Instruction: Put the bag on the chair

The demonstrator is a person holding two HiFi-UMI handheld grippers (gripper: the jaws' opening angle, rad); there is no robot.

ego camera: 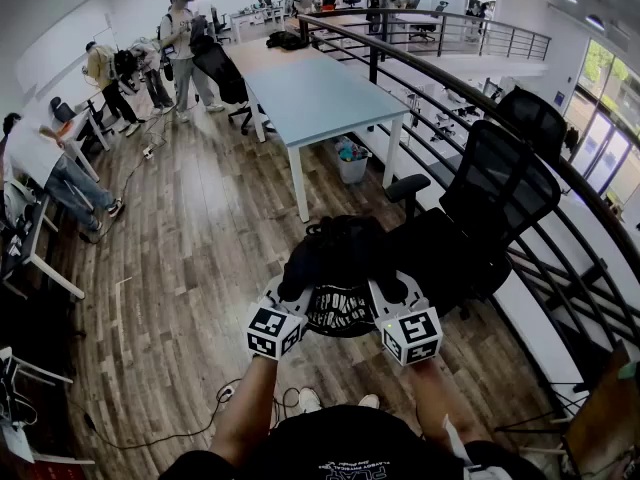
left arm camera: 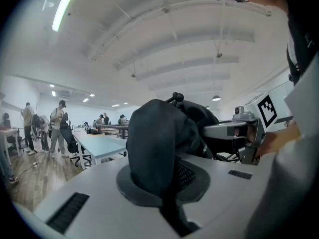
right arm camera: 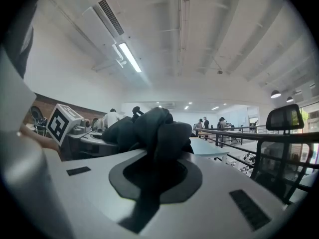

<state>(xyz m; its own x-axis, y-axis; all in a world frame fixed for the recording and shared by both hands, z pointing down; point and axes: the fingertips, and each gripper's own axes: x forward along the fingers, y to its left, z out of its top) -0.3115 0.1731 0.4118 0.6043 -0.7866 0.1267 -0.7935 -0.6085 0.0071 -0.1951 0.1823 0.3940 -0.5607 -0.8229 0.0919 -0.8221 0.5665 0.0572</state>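
Observation:
A black fabric bag (ego camera: 335, 258) hangs in the air between my two grippers, just left of the black mesh office chair (ego camera: 500, 198). My left gripper (ego camera: 288, 293) is shut on a bunched fold of the bag (left arm camera: 159, 143), which fills the space between its jaws. My right gripper (ego camera: 392, 290) is shut on another fold of the bag (right arm camera: 154, 128). Part of the bag lies over or in front of the chair's seat; I cannot tell whether it touches. The chair's backrest (right arm camera: 284, 133) stands to the right in the right gripper view.
A light blue table (ego camera: 320, 98) stands ahead with a bin (ego camera: 350, 163) under it. A black metal railing (ego camera: 450, 108) runs behind the chair on the right. Several people stand at the back left. Cables (ego camera: 160, 438) lie on the wooden floor near my feet.

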